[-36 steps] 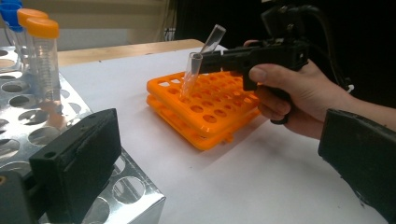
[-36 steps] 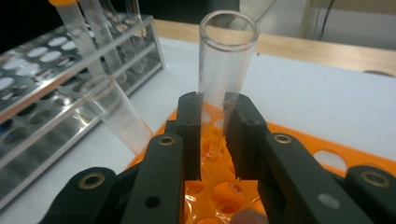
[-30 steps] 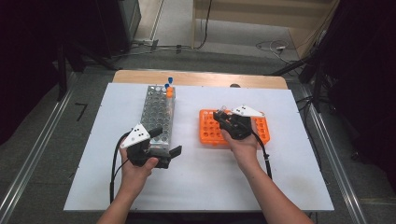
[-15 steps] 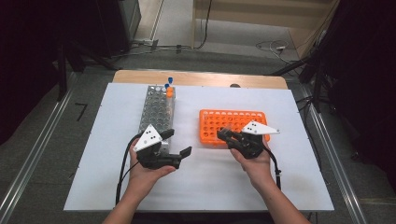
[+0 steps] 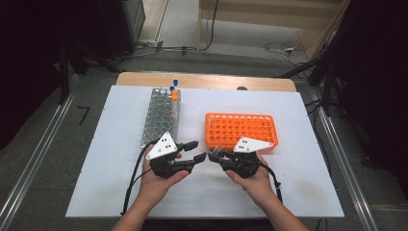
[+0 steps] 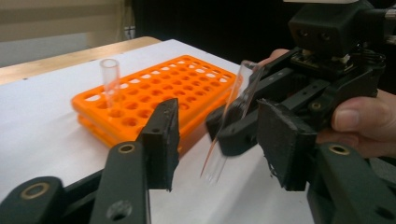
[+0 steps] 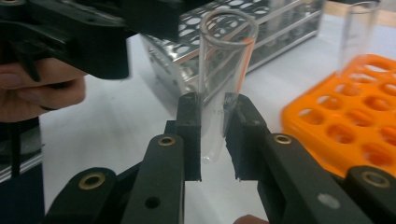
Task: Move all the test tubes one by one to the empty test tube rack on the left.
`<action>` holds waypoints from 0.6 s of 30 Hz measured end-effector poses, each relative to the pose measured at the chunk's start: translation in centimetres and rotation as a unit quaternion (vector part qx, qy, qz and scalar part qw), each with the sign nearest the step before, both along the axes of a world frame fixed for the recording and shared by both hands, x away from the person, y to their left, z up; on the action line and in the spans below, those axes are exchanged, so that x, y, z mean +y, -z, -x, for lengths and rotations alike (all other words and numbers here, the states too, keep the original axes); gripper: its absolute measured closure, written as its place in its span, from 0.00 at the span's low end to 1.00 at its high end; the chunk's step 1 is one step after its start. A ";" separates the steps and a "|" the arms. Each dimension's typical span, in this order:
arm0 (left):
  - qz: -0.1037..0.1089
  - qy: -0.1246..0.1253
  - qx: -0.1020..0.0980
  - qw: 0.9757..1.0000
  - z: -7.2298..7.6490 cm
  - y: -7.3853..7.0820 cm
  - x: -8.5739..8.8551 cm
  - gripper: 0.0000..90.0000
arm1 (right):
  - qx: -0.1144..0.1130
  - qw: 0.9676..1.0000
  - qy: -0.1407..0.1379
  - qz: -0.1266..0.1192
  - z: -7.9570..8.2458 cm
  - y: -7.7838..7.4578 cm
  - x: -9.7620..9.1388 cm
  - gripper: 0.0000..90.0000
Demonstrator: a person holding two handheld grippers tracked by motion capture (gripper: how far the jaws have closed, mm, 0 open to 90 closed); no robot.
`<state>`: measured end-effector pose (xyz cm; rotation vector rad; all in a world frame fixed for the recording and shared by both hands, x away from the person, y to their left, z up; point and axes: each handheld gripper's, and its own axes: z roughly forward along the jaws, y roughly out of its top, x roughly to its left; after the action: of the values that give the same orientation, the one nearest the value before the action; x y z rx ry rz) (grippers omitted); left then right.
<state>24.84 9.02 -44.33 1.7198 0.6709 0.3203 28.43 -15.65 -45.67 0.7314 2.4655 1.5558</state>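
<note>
Clear test tube (image 7: 224, 79) clamped in right gripper (image 7: 212, 135), beside orange rack (image 5: 240, 130).
Left gripper (image 6: 217, 140) jaws just closing, apart around the tube, not yet pressing.

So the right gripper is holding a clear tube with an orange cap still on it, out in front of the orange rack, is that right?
Not quite. The clear tube held in the right gripper has an open mouth with no cap, as the right gripper view shows. The rest stands: it is held out in front of the orange rack.
</note>
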 end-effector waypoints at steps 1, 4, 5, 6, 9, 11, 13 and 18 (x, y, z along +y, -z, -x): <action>0.000 0.006 0.000 1.000 0.0 0.1 -0.2 0.57 | -0.001 1.000 -0.006 0.002 0.1 0.0 0.2 0.82; 0.000 0.017 0.002 1.000 -0.1 0.1 -0.7 0.61 | 0.002 1.000 -0.021 0.007 0.5 0.2 1.1 0.82; -0.001 0.021 0.001 1.000 -0.1 0.1 -0.8 0.63 | 0.002 1.000 -0.027 0.009 0.6 0.2 1.3 0.82; -0.001 0.025 0.002 1.000 -0.1 0.2 -0.9 0.65 | 0.003 0.999 -0.031 0.010 0.8 0.2 1.5 0.82; -0.006 0.033 0.002 0.999 0.0 0.3 -1.1 0.70 | 0.004 0.999 -0.041 0.012 1.0 0.2 1.9 0.82; -0.006 0.039 0.002 0.999 0.0 0.3 -1.2 0.73 | 0.006 0.999 -0.045 0.012 1.0 0.2 2.0 0.82; -0.007 0.043 0.001 0.999 0.0 0.4 -1.3 0.78 | 0.010 0.999 -0.052 0.012 1.0 0.2 2.1 0.82; -0.022 0.034 -0.011 0.999 0.1 0.3 -1.3 0.83 | 0.018 0.998 -0.059 0.013 0.9 0.3 2.1 0.82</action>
<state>24.72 7.73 -44.66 1.7731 0.5919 0.3088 27.54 -13.55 -45.97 0.6260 2.5935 1.5584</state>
